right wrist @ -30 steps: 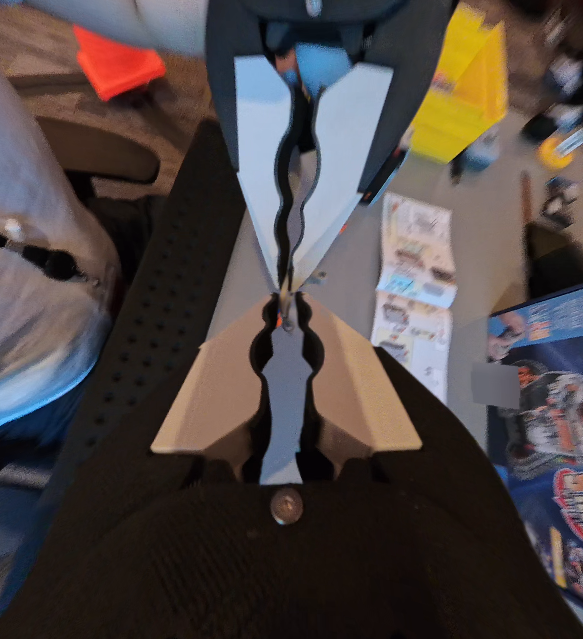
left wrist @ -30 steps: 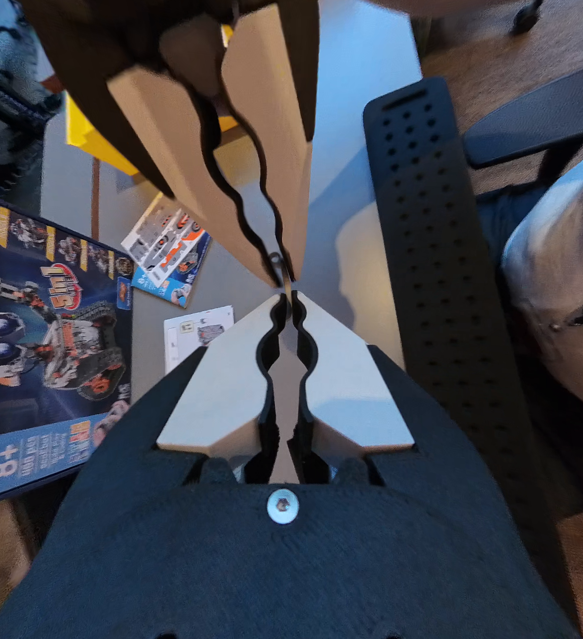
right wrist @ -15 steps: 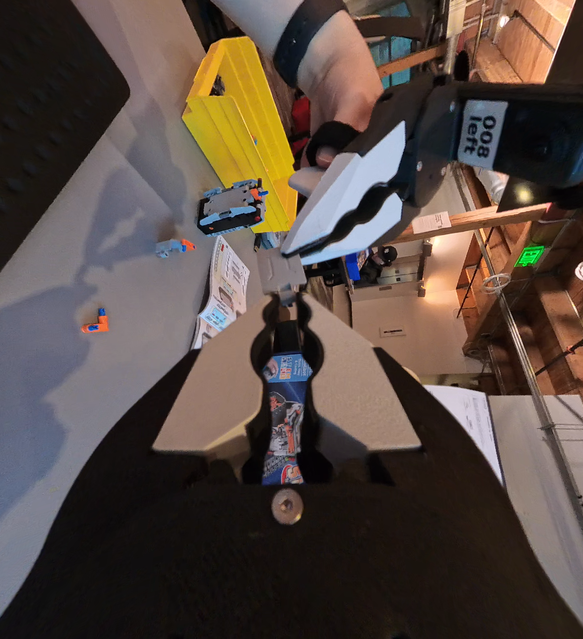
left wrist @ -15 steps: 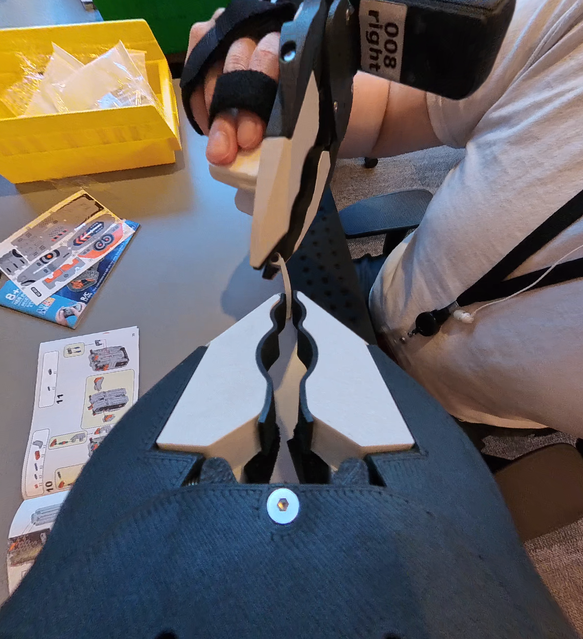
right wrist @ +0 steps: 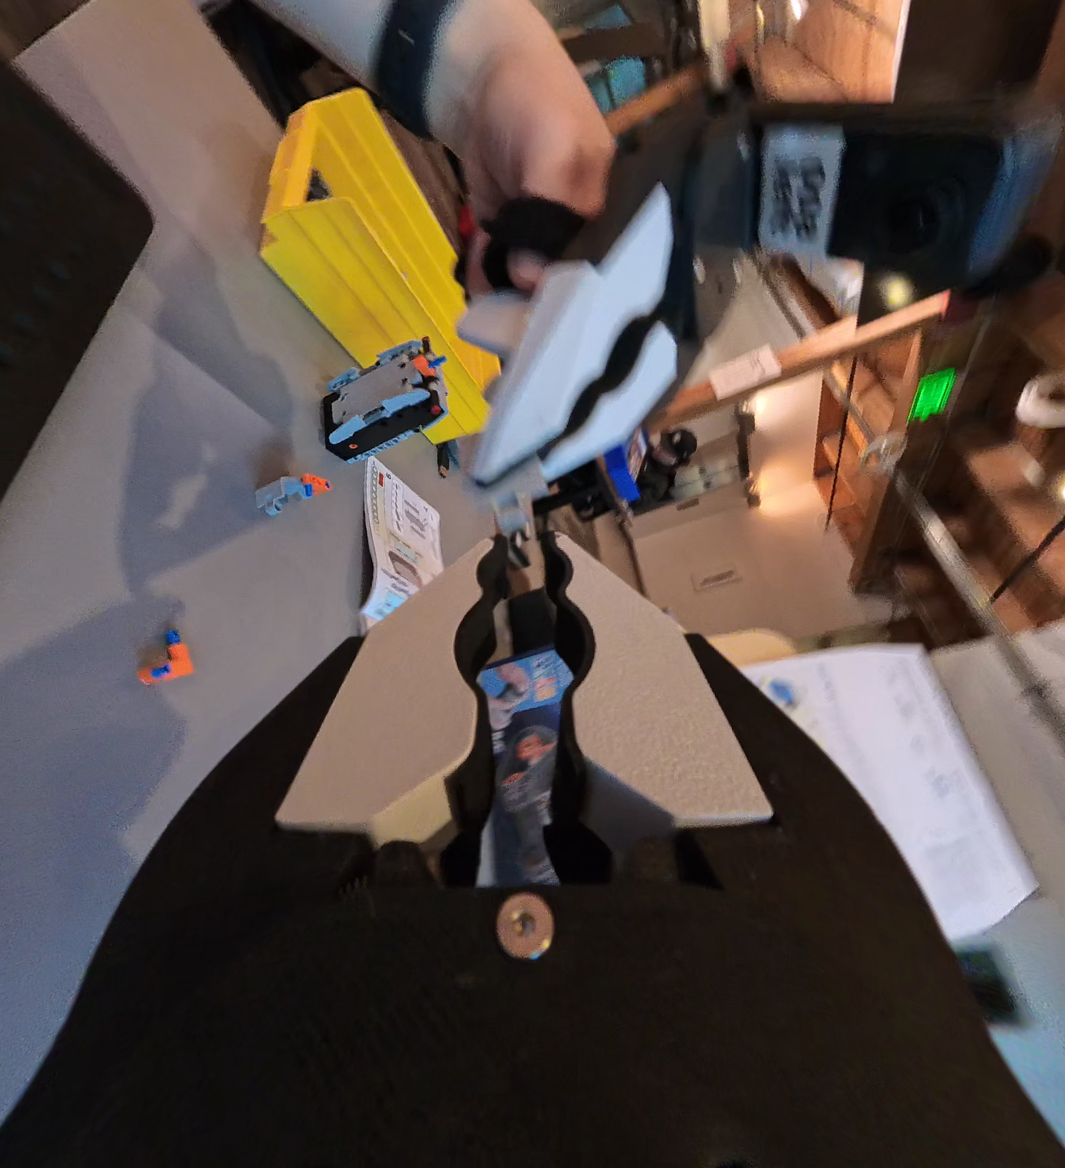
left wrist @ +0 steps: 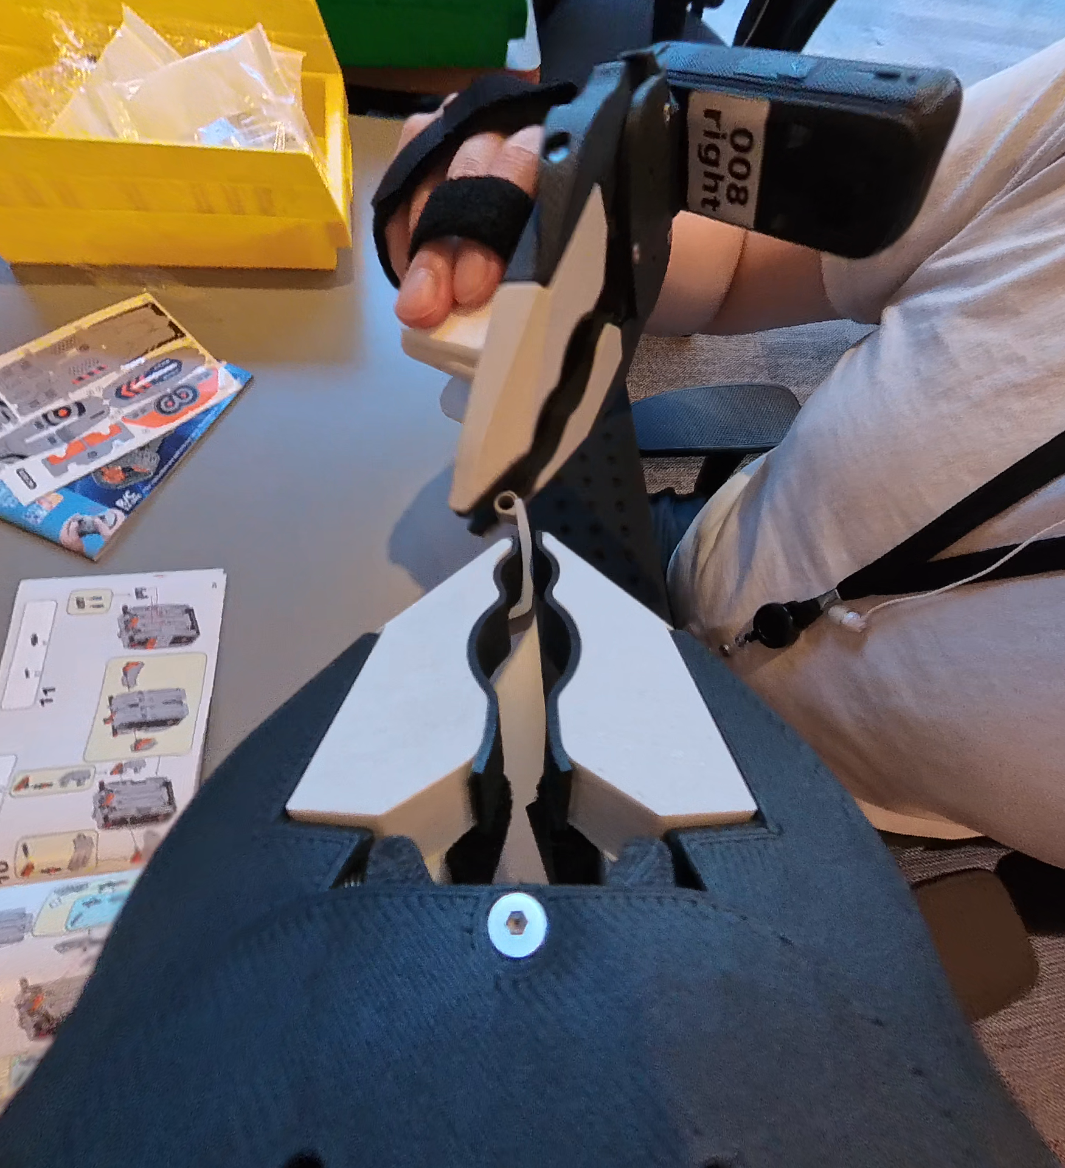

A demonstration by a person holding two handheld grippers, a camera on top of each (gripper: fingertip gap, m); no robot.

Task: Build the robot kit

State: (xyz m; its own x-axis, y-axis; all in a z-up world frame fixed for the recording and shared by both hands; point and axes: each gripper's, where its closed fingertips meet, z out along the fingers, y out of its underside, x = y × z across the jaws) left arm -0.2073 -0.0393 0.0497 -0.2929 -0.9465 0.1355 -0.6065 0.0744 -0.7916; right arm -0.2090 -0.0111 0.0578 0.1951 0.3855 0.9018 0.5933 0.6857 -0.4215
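My left gripper [left wrist: 524, 537] is shut on a thin flat grey plastic part [left wrist: 522, 569] that stands up between its tips. My right gripper [left wrist: 484, 511] comes down from above, held by a strapped hand, and pinches the small peg end at the top of the same part. In the right wrist view my right gripper [right wrist: 520, 545] is shut on the grey part [right wrist: 509, 511], and the left gripper [right wrist: 504, 474] meets it from the upper right. Both grippers hold the part in the air above the grey table [left wrist: 302, 455].
A yellow bin [left wrist: 138, 189] with clear bags stands at the back. Instruction sheets [left wrist: 106, 695] and a booklet [left wrist: 93, 430] lie on the left. A partly built black and grey model [right wrist: 384, 404], a small grey and orange piece [right wrist: 289, 493] and an orange piece [right wrist: 166, 660] lie on the table. The person's torso [left wrist: 928, 569] is at the right. Only a small space, under 4 cm, lies between the two pairs of fingers.
A second ago both grippers pointed down at the table, tip to tip; they have since swung up. In the last half second the right gripper shifted a little; both still pinch the part.
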